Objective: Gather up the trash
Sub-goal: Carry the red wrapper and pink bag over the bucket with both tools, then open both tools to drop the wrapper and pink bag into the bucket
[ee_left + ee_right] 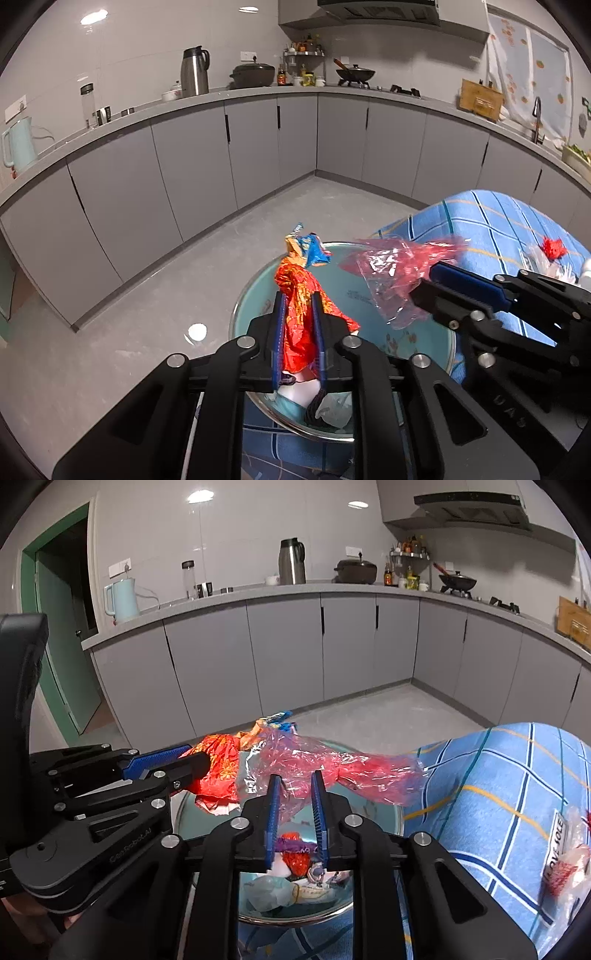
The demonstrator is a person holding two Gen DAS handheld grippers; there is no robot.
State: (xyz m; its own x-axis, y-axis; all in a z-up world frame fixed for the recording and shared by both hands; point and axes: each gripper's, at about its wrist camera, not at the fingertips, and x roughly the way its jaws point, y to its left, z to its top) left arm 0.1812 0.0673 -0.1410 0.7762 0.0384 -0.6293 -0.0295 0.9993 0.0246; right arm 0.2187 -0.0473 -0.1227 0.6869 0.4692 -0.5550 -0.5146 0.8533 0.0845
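Observation:
My left gripper (298,299) is shut on a crumpled red, orange and blue snack wrapper (299,295) and holds it over a pale green metal-rimmed basin (258,291). My right gripper (295,779) is shut on a pink clear plastic wrapper (332,766) over the same basin (388,812). The right gripper also shows in the left wrist view (430,284) with the pink wrapper (391,273). The left gripper shows in the right wrist view (199,762) with the red wrapper (221,764). Several bits of trash (291,878) lie in the basin.
The basin stands on a table with a blue checked cloth (498,794). More wrappers lie on the cloth to the right (565,864), among them a red one (553,248). Grey kitchen cabinets (184,177) and the floor (147,295) lie beyond.

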